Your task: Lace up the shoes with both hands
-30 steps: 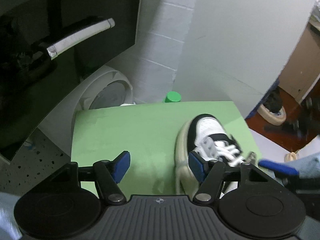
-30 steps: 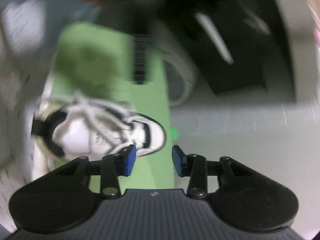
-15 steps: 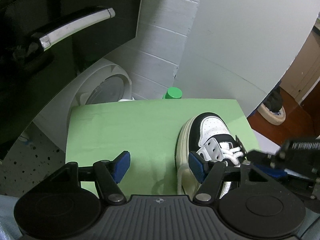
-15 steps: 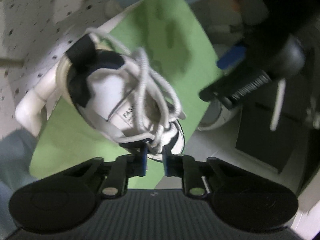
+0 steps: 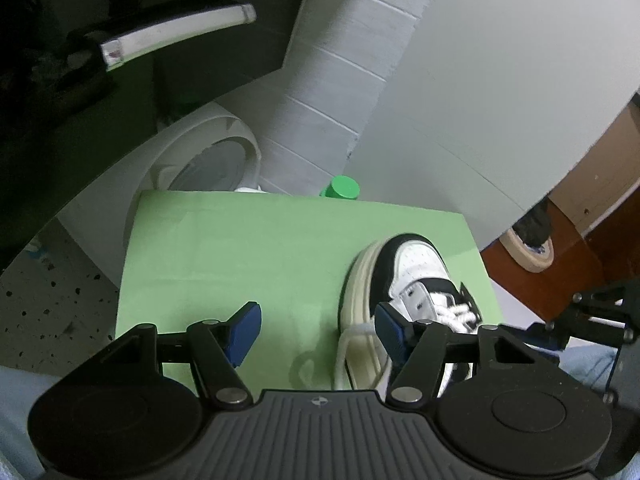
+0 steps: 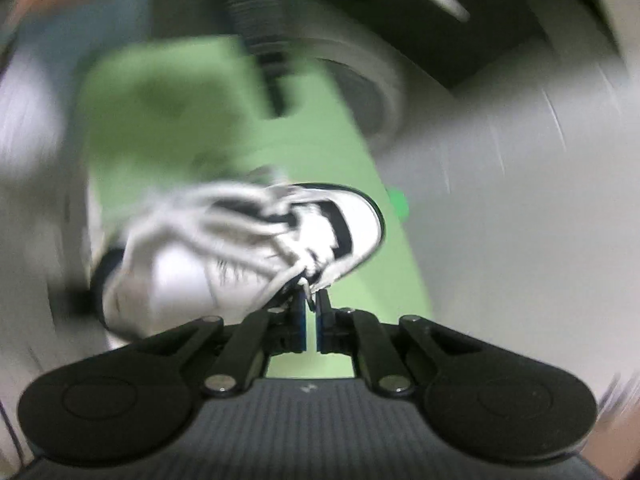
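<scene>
Green cap [image 5: 340, 188] behind mat [image 5: 260, 248], beyond shoe [image 5: 416, 268]

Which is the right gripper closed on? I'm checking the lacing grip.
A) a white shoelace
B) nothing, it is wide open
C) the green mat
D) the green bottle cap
A: the right gripper is pinched shut with a white shoelace of the shoe between its pads.
</scene>
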### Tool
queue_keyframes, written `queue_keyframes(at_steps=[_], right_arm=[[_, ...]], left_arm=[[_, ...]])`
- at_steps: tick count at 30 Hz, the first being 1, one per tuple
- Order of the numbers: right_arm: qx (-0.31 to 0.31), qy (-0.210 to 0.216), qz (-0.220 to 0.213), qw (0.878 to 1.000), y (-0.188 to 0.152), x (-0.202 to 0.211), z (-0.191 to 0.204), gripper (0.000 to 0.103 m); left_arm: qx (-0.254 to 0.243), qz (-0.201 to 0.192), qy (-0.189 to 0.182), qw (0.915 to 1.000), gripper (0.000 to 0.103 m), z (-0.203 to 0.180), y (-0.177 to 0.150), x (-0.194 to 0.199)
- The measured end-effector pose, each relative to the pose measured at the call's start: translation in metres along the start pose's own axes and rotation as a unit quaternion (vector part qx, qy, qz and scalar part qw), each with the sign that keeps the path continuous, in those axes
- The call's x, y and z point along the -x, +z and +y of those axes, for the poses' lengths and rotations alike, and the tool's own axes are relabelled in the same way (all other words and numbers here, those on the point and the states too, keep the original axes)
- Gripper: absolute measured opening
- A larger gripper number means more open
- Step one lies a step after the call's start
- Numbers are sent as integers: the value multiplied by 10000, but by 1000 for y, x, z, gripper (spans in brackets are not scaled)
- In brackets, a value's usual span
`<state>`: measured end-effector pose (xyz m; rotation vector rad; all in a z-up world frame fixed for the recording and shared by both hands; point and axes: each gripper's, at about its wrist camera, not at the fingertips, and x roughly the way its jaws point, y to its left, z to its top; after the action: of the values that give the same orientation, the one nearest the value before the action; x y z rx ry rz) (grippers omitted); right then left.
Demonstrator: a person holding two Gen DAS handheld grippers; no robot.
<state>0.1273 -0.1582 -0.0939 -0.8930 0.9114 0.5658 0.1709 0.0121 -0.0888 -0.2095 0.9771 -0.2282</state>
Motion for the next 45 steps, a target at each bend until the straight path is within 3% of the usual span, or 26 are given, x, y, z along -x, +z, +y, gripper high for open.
queue_keyframes(at_steps=[2, 3, 4, 6, 7, 8, 11, 12, 13, 14, 15, 16, 17, 20, 23, 27, 29, 30, 32, 33, 35, 37, 39, 45], right_arm=[[-1466, 209, -75, 9889, -5, 0, -19, 4], [-2194, 324, -124, 9750, -9, 0, -28, 4], [-2914, 456, -170, 9554, -16, -1, -36, 4], [-4193, 710, -274, 9046, -33, -4, -48, 4], [-4755, 833, -324, 8752, -44, -6, -51, 4], [-5351, 994, -370, 8381, -56, -9, -55, 4], [-7027, 1535, -561, 6925, -97, -16, -67, 5], [-7376, 1659, -655, 6512, -108, -17, -67, 5], [-7478, 1650, -727, 6390, -113, -16, -67, 5], [-7283, 1477, -774, 6647, -108, -11, -67, 5], [-6949, 1241, -826, 7034, -99, -4, -66, 5], [-6443, 960, -899, 7534, -83, 6, -63, 5], [-6081, 790, -1007, 7835, -70, 13, -61, 4], [-5503, 543, -1383, 8216, -44, 36, -61, 2], [-5063, 487, -1361, 8501, -31, 38, -61, 3], [-3559, 67, -1232, 9263, -16, 38, -47, 4], [-2681, -298, -1101, 9566, -11, 42, -39, 21], [-2519, -289, -1054, 9616, -11, 43, -41, 29], [-2656, 20, -1089, 9579, -17, 47, -48, 29], [-2894, 265, -1117, 9503, -21, 48, -54, 29], [-3897, 908, -1154, 9092, -32, 43, -69, 29], [-4716, 1274, -1218, 8640, -43, 34, -75, 29], [-5088, 1523, -1324, 8369, -46, 25, -73, 28], [-5221, 1391, -1161, 8334, -44, 10, -64, 26]], left_arm=[[-119, 43, -6, 9999, 61, -4, -2, -2], [-171, 67, -9, 9998, 61, -5, -3, -2], [-223, 89, -5, 9997, 60, -7, -4, -3], [-304, 102, 23, 9995, 59, -9, -6, -4], [-338, 97, 40, 9994, 58, -9, -7, -4], [-373, 92, 57, 9992, 58, -10, -8, -4], [-397, 37, 136, 9991, 58, -7, -8, -2], [-385, 22, 169, 9991, 58, -6, -8, -1], [-370, 15, 240, 9990, 58, -4, -8, -1], [-352, 12, 333, 9988, 58, -1, -8, 0], [-308, 46, 453, 9985, 58, 2, -9, -1], [-249, 99, 587, 9979, 58, 7, -9, -3], [-158, 184, 671, 9975, 56, 12, -9, -6], [102, 461, 718, 9963, 49, 23, -11, -15], [183, 574, 706, 9957, 49, 28, -13, -18], [180, 530, 622, 9965, 50, 27, -14, -17], [149, 537, 613, 9966, 50, 25, -15, -16], [124, 531, 607, 9967, 50, 23, -15, -16], [87, 502, 575, 9970, 50, 20, -14, -15], [73, 486, 555, 9973, 50, 19, -13, -15], [60, 483, 557, 9973, 51, 18, -14, -15], [82, 502, 564, 9971, 51, 19, -14, -15], [119, 514, 565, 9970, 51, 20, -14, -16], [130, 533, 544, 9970, 51, 18, -13, -17]])
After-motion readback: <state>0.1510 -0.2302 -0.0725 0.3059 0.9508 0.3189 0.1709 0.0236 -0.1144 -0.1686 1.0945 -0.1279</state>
